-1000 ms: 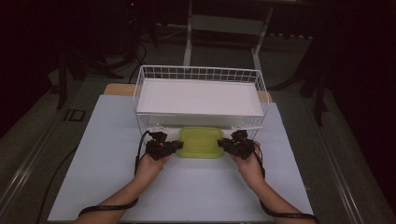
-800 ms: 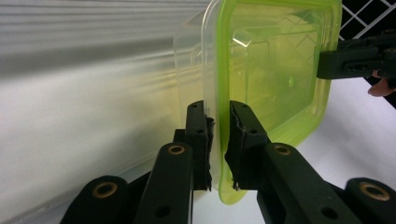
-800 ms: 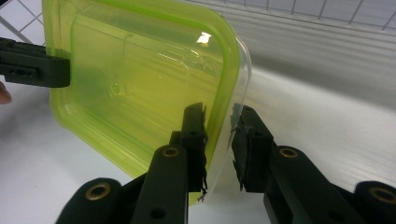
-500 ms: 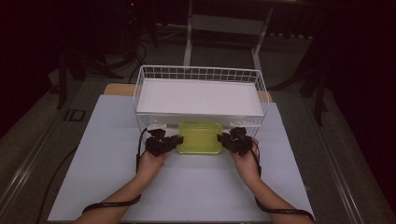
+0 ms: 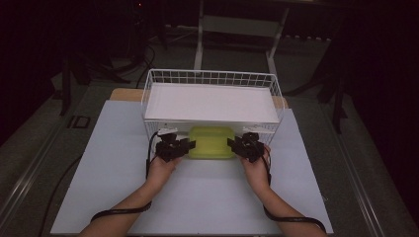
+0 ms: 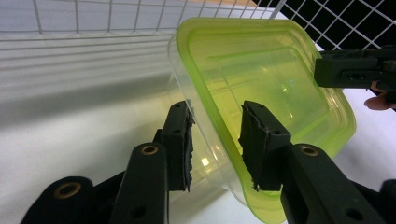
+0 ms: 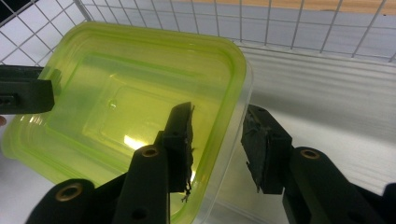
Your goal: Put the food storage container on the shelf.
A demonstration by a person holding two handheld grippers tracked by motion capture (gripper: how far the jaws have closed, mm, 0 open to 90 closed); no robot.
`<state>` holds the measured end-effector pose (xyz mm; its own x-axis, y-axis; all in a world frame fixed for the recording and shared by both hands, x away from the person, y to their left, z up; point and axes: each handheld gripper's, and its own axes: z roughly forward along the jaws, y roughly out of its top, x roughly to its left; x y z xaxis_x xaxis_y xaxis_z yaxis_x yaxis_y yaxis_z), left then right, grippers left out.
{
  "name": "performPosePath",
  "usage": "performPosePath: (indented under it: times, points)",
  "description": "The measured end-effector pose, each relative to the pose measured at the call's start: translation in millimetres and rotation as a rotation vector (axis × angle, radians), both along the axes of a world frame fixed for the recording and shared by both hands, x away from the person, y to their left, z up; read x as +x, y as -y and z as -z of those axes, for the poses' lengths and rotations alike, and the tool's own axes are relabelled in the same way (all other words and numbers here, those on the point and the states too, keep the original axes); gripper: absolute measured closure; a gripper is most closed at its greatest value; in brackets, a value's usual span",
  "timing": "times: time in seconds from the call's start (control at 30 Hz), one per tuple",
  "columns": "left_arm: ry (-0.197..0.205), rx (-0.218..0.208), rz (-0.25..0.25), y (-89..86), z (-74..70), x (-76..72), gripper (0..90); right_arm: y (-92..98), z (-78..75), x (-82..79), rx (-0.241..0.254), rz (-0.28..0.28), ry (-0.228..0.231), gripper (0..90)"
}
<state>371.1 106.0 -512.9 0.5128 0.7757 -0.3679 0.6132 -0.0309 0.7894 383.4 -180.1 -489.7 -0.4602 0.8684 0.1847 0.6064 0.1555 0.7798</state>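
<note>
While both pairs of jaws have just been opening, a lime-green lidded plastic container (image 5: 211, 142) sits on the white table (image 5: 108, 168) at the front of a white wire basket (image 5: 212, 79), under its white shelf board (image 5: 210, 102). L gripper (image 5: 184, 146) and R gripper (image 5: 236, 144) straddle opposite container edges; in both gripper views the jaws stand apart, w/ small gaps to the rim, pads not pressing.

Both forearms enter from the near edge, converging forward. The left claw (image 5: 184, 146) and right claw (image 5: 236, 143) point inward, facing each other (level, palms behind them). Each claw's jaws have just been opening and stand parted, pads slack.
</note>
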Motion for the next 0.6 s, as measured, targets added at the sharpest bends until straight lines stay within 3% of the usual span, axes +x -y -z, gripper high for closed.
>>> performPosePath:
  times: [0.03, 0.13, 0.2, 0.37, 0.47, 0.6]
  points:
    - [-0.002, 0.000, -0.001, 0.2, 0.1, 0.5, 63.7, 0.1, 0.5, 0.3, 0.006, 0.003, -0.001, 62.0]
    - [-0.035, -0.023, -0.008, -0.3, 2.3, 3.9, 57.5, -3.8, 3.4, -0.4, -0.076, 0.010, 0.059, 62.3]
    - [-0.034, -0.020, -0.008, 0.4, 1.7, 4.8, 57.4, -4.5, 4.2, 0.3, -0.069, 0.015, 0.063, 61.9]
    - [-0.016, 0.002, -0.013, -1.4, 0.1, 6.5, 53.4, -6.1, 3.3, 0.2, -0.093, 0.020, 0.078, 56.8]
    - [0.014, 0.007, -0.002, -5.1, -3.7, 5.4, 51.3, -4.2, -0.9, -1.9, -0.048, 0.014, 0.061, 53.5]
    - [0.036, -0.009, 0.001, -9.3, -7.2, 0.3, 49.8, -6.9, 0.1, -8.2, -0.101, -0.028, 0.096, 52.2]
